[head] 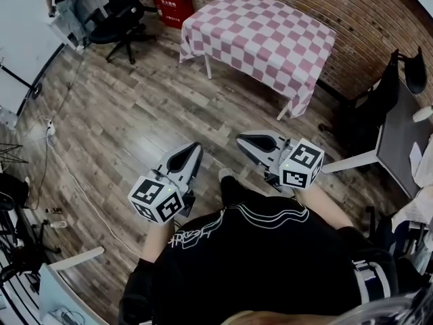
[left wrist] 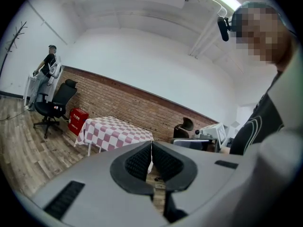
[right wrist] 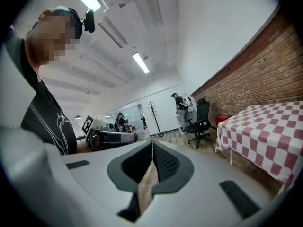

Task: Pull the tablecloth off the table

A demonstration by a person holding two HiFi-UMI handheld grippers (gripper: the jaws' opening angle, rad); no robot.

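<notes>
- My left claw (head: pixel 195 149) is pressed fully together, with nothing between its pads.
- My right claw (head: pixel 243 141) is closed just as tight and is empty.
- Both sit side by side above the wooden floor (head: pixel 135 120).
- The pink-and-white checked tablecloth (head: pixel 260 36) drapes over the table (head: pixel 285 111) by the brick wall (head: pixel 365 19), well apart from both claws.

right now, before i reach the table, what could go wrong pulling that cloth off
Both the left claw and right claw are shut and empty; reaching the tablecloth like that, they'd likely just push it. The cloth hangs over the corners, so a pull may snag and drag the table.
</notes>
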